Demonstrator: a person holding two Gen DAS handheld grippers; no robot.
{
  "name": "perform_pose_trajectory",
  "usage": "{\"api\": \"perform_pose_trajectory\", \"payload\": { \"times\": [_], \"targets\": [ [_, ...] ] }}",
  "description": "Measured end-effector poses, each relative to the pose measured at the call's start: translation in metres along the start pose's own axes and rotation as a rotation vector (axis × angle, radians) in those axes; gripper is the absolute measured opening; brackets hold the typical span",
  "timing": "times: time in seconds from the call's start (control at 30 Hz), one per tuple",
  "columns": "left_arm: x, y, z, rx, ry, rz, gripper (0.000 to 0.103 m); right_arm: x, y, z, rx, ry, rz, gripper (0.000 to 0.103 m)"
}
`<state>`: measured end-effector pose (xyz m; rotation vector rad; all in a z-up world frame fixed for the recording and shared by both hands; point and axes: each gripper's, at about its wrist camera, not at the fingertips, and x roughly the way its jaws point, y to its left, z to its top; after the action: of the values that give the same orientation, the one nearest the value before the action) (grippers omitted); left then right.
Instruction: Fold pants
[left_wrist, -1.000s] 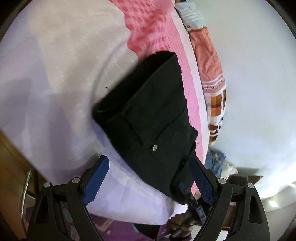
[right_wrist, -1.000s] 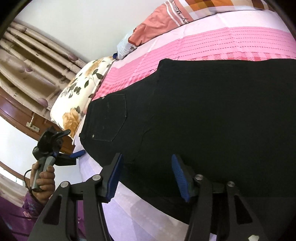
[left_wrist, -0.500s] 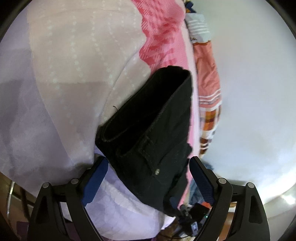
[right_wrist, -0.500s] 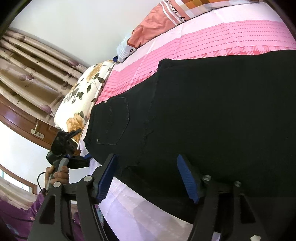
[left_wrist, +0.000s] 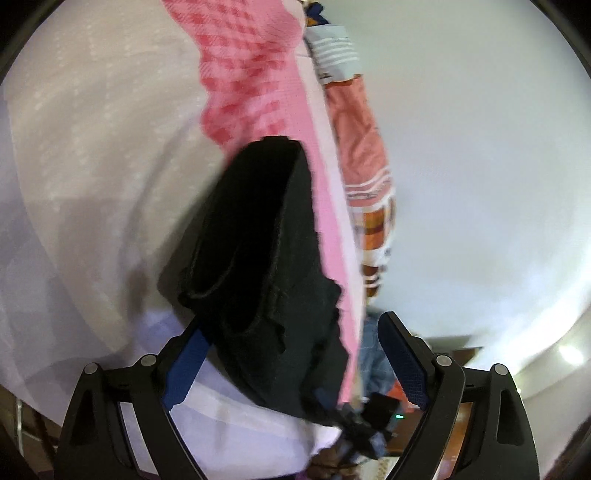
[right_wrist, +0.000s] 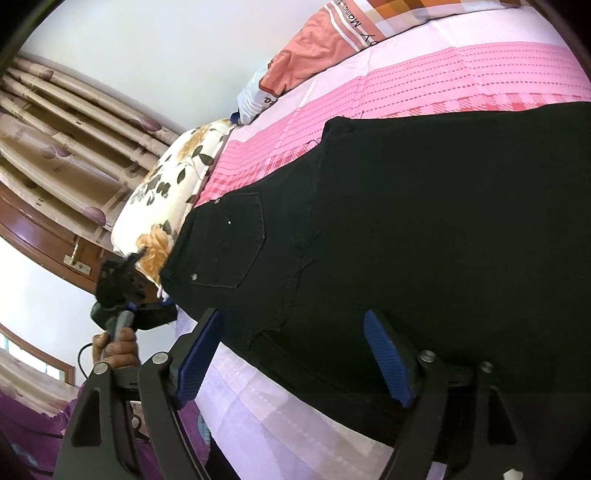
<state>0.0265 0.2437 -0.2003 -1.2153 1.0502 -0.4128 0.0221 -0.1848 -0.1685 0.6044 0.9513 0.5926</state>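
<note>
Black pants (right_wrist: 424, 221) lie on the pink and lilac bedsheet (right_wrist: 443, 74), the back pocket (right_wrist: 236, 243) facing up. In the left wrist view the pants (left_wrist: 266, 258) run away from the camera, waistband end nearest. My left gripper (left_wrist: 291, 358) is open, its jaws on either side of the waistband edge, not closed on it. My right gripper (right_wrist: 291, 354) is open, its jaws astride the near side edge of the pants. The left gripper also shows in the right wrist view (right_wrist: 147, 314), held by a hand at the waistband corner.
A floral pillow (right_wrist: 166, 192) lies beyond the waistband. A folded orange and white quilt (right_wrist: 332, 40) lies along the wall side of the bed. Curtains (right_wrist: 55, 129) and a wooden frame stand at the left. The bed edge runs just below both grippers.
My left gripper has swung and moved in closer to the waistband, so the pants now sit between its jaws. My right gripper has shifted slightly along the pants' edge. Both stay open.
</note>
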Motion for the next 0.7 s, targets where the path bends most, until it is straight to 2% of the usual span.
{"api": "perform_pose_trajectory", "payload": {
  "times": [0.03, 0.13, 0.23, 0.37, 0.43, 0.53, 0.7],
  "targets": [
    [0.003, 0.006, 0.0, -0.013, 0.001, 0.024, 0.089, 0.0, 0.0, 0.0, -0.001, 0.0, 0.0, 0.077],
    [0.003, 0.014, -0.001, -0.034, -0.028, 0.008, 0.089, 0.0, 0.0, 0.0, -0.002, -0.001, 0.001, 0.078],
    [0.008, 0.006, -0.005, -0.013, -0.064, 0.034, 0.099, 0.001, 0.002, 0.001, -0.007, -0.001, 0.001, 0.08],
    [0.023, -0.016, -0.01, 0.106, -0.064, 0.135, 0.102, 0.002, 0.002, 0.001, -0.009, -0.003, 0.001, 0.08],
    [0.026, -0.019, -0.011, 0.145, -0.065, 0.132, 0.102, 0.002, 0.002, 0.0, -0.008, -0.006, 0.003, 0.081],
    [0.026, -0.012, -0.008, 0.15, -0.076, 0.096, 0.102, 0.002, 0.003, -0.001, -0.017, -0.01, 0.001, 0.084],
    [0.027, -0.01, -0.003, 0.155, -0.021, 0.094, 0.1, 0.005, 0.011, -0.006, -0.073, -0.015, -0.015, 0.092]
  ]
}}
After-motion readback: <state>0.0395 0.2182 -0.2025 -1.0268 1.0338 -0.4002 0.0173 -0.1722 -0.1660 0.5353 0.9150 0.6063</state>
